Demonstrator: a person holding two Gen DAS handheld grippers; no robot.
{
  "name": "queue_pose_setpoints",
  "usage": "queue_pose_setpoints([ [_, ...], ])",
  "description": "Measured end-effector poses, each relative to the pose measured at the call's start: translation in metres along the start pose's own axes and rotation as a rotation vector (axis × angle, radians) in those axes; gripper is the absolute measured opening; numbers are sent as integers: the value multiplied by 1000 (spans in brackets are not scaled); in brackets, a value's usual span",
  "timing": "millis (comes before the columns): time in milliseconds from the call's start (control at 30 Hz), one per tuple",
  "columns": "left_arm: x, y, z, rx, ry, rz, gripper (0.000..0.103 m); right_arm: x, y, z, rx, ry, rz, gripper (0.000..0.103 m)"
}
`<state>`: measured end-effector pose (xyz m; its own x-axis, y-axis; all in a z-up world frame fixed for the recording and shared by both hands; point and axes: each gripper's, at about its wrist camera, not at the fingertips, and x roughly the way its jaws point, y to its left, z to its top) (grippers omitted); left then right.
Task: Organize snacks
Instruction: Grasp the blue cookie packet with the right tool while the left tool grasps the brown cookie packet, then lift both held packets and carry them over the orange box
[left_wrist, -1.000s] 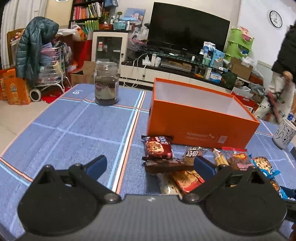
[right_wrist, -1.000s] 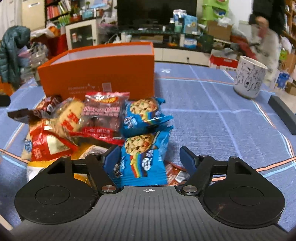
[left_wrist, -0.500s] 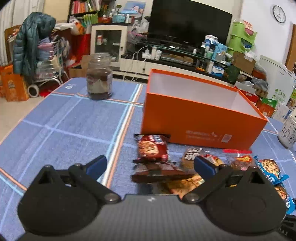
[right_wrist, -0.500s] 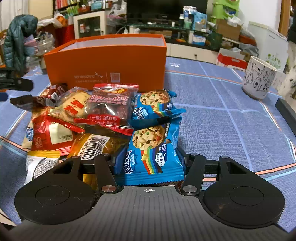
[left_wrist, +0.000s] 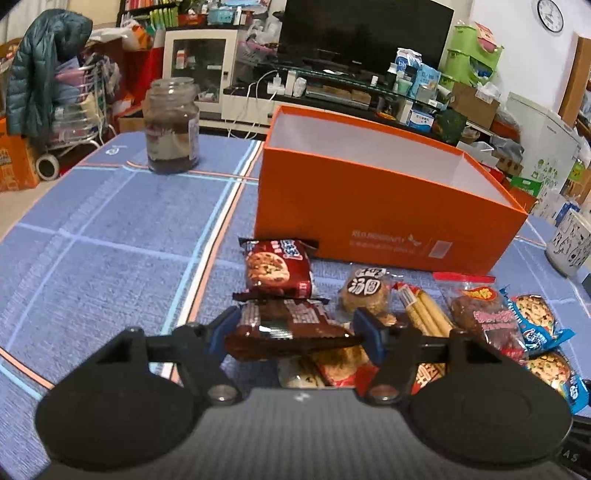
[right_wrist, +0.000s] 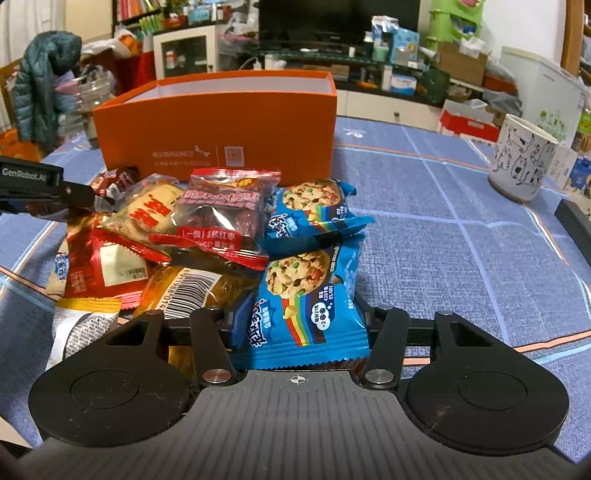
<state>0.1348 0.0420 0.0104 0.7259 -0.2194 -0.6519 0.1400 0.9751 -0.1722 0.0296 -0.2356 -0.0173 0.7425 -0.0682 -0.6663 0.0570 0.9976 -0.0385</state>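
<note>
The left gripper (left_wrist: 295, 328) has just been closing, and its blue fingers (left_wrist: 226, 326) are now pinching a dark brown snack packet (left_wrist: 286, 328) by its two ends, at about half opening. That packet is sitting at the near left end of the snack pile, with a second brown cookie packet (left_wrist: 277, 267) lying just behind it, right in front of the orange box (left_wrist: 369, 206).

The right gripper (right_wrist: 301, 319) has also been closing and is squeezing a blue rainbow cookie packet (right_wrist: 306, 306) between its jaws, fairly narrow. This one is lying at the right edge of the pile, partly tucked under another blue cookie packet (right_wrist: 314, 210). Beside them to the left, a red date packet (right_wrist: 221, 218) is resting on top of more wrappers.

Everything is sitting on the blue tablecloth (left_wrist: 92, 240). The box is standing open just behind the pile. A glass jar (left_wrist: 171, 125) is off to the left, and a white cat mug (right_wrist: 522, 158) is well apart on the right.
</note>
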Motion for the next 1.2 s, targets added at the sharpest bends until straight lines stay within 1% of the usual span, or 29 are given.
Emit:
queue_pose_setpoints([
  [133, -2, 2, -1, -10, 5, -11, 61, 1, -3, 2, 8, 7, 9, 36],
  [300, -6, 4, -1, -22, 1, -5, 60, 2, -5, 2, 1, 8, 16, 34],
  [533, -18, 0, 0, 28, -29, 1, 60, 0, -8, 4, 5, 7, 30, 30],
  [700, -26, -2, 0, 56, -43, 2, 60, -8, -6, 6, -17, -17, 30, 27],
  [833, -28, -1, 0, 57, -41, 1, 60, -16, -5, 7, -25, -32, 34, 26],
  [900, -29, -1, 1, 55, -41, 1, 60, -20, -5, 7, -28, -38, 36, 22],
  [1067, -29, -1, 1, 54, -26, -13, 60, -26, -2, 6, -41, -41, 45, 21],
  [1200, -31, -1, 0, 50, -25, -20, 60, -26, -5, 7, -20, -37, 57, 21],
])
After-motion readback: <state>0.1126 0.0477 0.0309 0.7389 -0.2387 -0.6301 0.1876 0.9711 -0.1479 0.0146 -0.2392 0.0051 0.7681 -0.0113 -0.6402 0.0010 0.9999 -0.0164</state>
